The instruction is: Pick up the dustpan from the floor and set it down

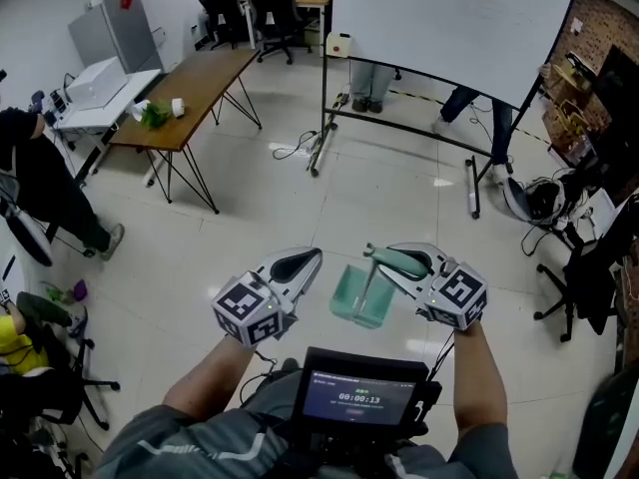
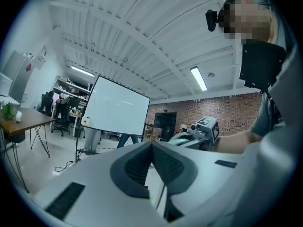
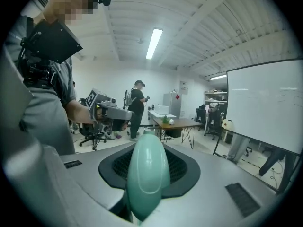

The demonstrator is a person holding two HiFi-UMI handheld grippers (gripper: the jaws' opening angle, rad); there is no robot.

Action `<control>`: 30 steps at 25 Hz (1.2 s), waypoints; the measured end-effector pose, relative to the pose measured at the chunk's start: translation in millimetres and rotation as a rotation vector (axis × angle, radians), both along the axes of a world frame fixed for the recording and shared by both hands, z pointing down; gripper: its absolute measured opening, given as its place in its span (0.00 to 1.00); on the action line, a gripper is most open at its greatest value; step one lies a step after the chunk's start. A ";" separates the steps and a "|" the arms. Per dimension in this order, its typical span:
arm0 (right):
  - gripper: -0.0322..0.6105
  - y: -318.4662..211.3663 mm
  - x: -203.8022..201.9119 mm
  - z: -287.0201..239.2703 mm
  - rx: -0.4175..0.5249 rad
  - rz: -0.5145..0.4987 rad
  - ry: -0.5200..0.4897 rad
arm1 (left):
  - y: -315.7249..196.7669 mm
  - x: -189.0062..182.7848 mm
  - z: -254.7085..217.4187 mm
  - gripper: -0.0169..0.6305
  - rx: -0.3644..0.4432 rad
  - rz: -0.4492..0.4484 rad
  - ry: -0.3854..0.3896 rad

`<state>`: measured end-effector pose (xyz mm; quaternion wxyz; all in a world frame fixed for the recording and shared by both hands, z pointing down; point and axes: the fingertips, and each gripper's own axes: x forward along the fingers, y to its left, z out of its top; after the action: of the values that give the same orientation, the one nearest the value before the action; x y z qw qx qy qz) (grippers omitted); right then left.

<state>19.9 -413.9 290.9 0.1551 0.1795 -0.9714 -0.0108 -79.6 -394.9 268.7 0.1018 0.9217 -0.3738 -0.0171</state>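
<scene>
Hanging from the right gripper [image 1: 384, 255], the green dustpan [image 1: 361, 295] is up off the floor [image 1: 399, 198], on the near side of the whiteboard [image 1: 449, 28] and well short of its stand. The jaws have closed partway, as far as the rounded handle [image 3: 147, 174] lets them. It fills the gap between the pads and its end pokes back toward the gripper's own camera. The pan itself hangs below the jaws. Taking it by the handle end lets the pan dangle under its own weight, and I'd guess that is why the gripper tips only a little downward: the load sits steady and clear of the person's legs.

The left gripper [image 1: 312, 257] is level with its partner and about as far from the whiteboard. Its jaws are brought together with nothing between them. It looks parked alongside rather than working, since so light a thing needs only one grip.

From where I stand the pick-up looks done and the setting down is left. That should only need the pan lowered to the floor on this side of the whiteboard before the jaws let go.
</scene>
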 end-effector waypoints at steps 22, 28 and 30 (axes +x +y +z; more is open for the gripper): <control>0.26 -145.6 3.1 338.2 -0.205 -0.049 0.116 | -169.2 30.7 323.9 0.06 -0.307 -0.008 -0.054; 0.26 -167.7 -3.5 456.9 -0.244 -0.048 0.154 | -187.1 28.1 446.7 0.06 -0.412 -0.028 -0.067; 0.26 -169.6 -3.7 491.2 -0.255 -0.050 0.168 | -188.2 29.0 480.4 0.06 -0.435 -0.018 -0.083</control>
<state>16.2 -583.6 782.1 0.2570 0.1326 -0.9527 0.0940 -50.6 -583.1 749.1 0.2827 0.8746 -0.3806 0.1012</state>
